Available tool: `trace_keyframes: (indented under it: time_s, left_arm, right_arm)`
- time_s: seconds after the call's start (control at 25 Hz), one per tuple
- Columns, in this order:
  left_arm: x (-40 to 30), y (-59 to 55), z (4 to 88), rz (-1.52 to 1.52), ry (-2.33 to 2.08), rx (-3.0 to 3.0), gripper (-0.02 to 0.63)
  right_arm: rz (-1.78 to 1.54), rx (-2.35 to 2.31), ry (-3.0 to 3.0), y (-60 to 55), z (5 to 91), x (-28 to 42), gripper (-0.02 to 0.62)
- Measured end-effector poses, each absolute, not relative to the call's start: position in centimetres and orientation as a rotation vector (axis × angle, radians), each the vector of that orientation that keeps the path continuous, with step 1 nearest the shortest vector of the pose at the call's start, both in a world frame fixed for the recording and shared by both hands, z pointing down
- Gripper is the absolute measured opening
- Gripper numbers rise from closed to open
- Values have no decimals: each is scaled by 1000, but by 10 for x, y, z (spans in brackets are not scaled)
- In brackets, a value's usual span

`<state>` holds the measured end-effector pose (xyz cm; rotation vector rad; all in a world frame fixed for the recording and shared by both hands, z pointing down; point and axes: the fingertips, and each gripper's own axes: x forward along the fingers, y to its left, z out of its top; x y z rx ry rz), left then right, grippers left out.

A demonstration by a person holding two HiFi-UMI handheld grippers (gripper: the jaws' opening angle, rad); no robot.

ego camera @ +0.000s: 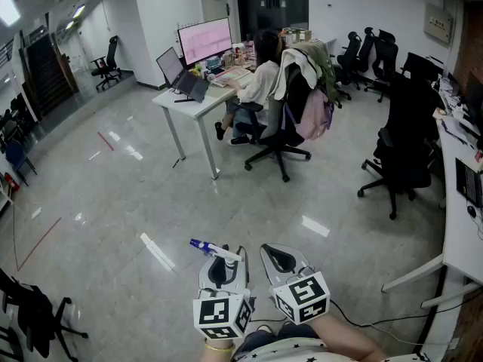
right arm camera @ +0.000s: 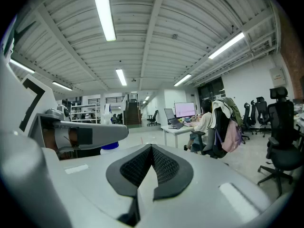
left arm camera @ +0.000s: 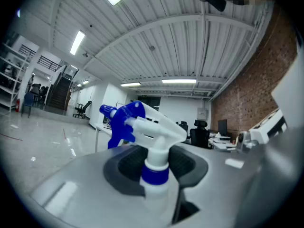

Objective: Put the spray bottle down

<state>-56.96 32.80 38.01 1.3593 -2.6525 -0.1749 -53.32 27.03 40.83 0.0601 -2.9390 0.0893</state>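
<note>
The left tongs (ego camera: 223, 268) are clenched on the spray bottle (ego camera: 215, 250), which is held in the air over the grey floor (ego camera: 113, 225), at the near edge of the scene just in front of the person holding the tongs; it rests on no surface. In the left gripper view the two dark pads of the left tongs (left arm camera: 156, 167) press on the neck of the spray bottle (left arm camera: 142, 122) at its blue collar; the white spray head rises above them, and its blue nozzle and trigger point left. In the head view the nozzle points left and a little far.

The right tongs (ego camera: 281, 258) are just beside the left ones, to their right; in the right gripper view the right tongs (right arm camera: 152, 167) are closed pad against pad with nothing between them.

Well apart, on the far side of the room, stands a white bench (ego camera: 198, 105) with a monitor (ego camera: 204, 41) and a laptop (ego camera: 175, 70); a person (ego camera: 260, 78) sits at it on a chair hung with clothes; black office chairs (ego camera: 400, 157) stand at the right.
</note>
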Motion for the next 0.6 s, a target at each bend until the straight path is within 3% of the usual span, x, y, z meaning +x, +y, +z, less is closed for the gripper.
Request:
trace_keyframes:
  time_s: [0.28,0.6]
  left_arm:
    - [-569,318,381,-155,-2627,1420,132]
    - [-530,255,381,-154,-2487,1607,132]
  right_arm:
    - [115,104,-2963,267,408,-531,-2]
    - [155,321,-2964,210,406,-483,-2]
